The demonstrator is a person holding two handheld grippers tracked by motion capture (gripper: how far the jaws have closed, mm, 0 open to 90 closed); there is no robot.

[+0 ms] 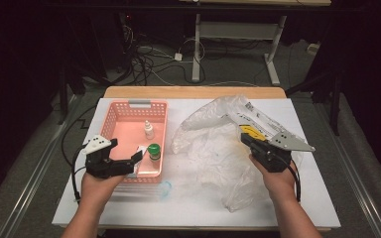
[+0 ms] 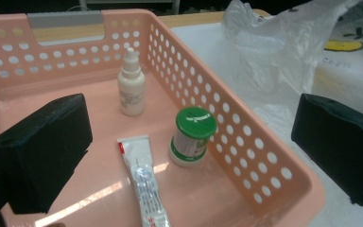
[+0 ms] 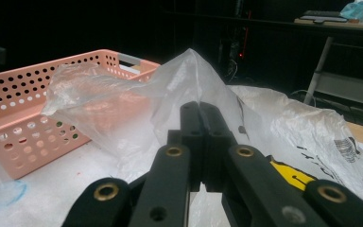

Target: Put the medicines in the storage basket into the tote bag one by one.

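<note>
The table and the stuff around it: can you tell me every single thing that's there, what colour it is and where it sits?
basket: 1, pink with holes, left part of the table
dropper bottle: 1, white, upright in the basket, far end
jar: 1, white with a green lid, upright in the basket near its right wall
tube: 1, white, lying flat in the basket beside the jar
plastic bag: 1, clear with black and yellow print, crumpled on the right part of the table
table: 1, white top, wooden far edge
cables: several, dark and white, on the floor behind the table
left gripper: 1, black, open, at the basket's near end
right gripper: 1, black, shut on the plastic bag
</note>
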